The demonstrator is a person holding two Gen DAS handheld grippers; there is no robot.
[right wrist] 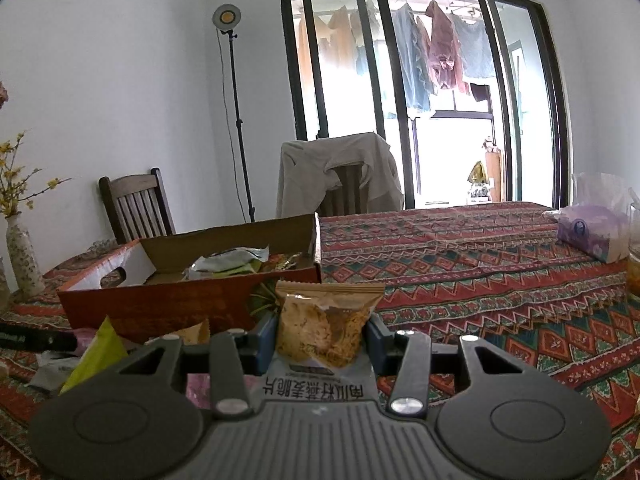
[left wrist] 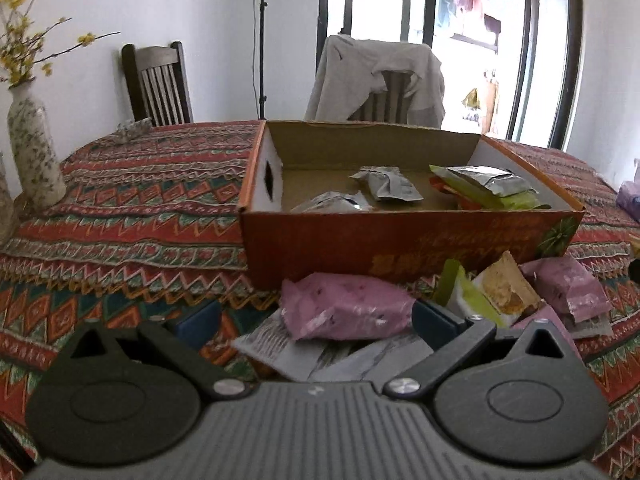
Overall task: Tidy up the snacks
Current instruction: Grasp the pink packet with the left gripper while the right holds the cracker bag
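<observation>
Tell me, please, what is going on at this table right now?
A person with two handheld grippers is sorting snacks into an orange cardboard box. The right gripper is shut on a tan snack packet just short of the box. The left gripper is open around a pink packet in the loose pile.

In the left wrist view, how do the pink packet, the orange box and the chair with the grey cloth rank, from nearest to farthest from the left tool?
1. Pink packet, between the open left tool's fingers.
2. Orange box, just behind the packet.
3. Chair with the grey cloth, beyond the table.
</observation>
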